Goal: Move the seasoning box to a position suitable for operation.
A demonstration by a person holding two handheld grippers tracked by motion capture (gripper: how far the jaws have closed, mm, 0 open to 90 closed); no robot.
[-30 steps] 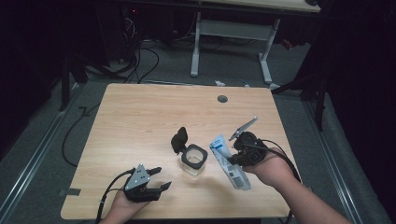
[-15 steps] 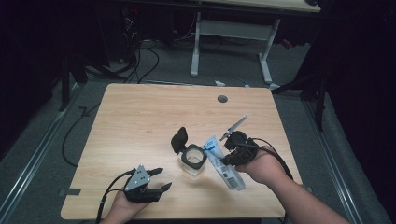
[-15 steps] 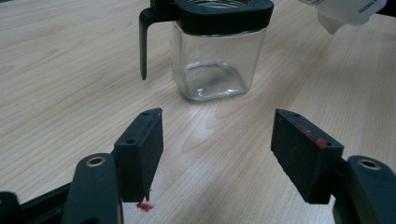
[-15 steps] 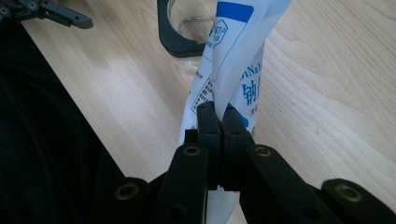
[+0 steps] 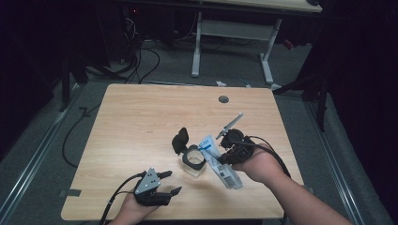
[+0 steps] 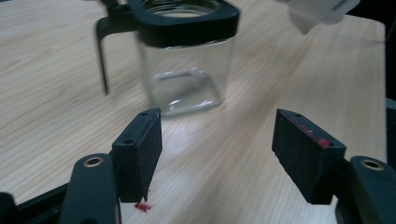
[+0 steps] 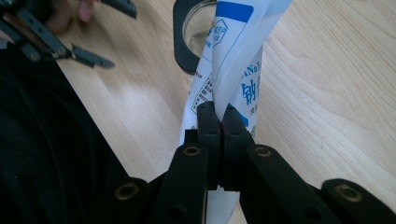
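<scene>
Dark floor and loose cables are surrounding a pale wooden table [image 5: 141, 122], with a second desk [image 5: 234, 28] standing behind it. Near the table's front middle a square glass jar [image 5: 192, 161] is sitting upright, its black rim open and its black lid [image 5: 179, 140] tipped up at the far-left side.

On the right, a hand [image 5: 256, 164] is holding the right gripper [image 5: 220, 157] with its jaws pressed together on a white and blue packet [image 5: 218, 159]. In the right gripper view the packet [image 7: 233, 65] is pinched at its middle and folding around the jaws, its upper end reaching over the jar's rim [image 7: 180, 32]. From the high view the packet is lying at a slant just beside the jar, on its right, its top corner near the rim.

At the front left edge the left gripper [image 5: 166, 183] is resting low over the table, well apart from the jar, jaws spread wide. In the left gripper view the jar [image 6: 182, 60] is standing ahead between the open pads [image 6: 140, 149], untouched.
</scene>
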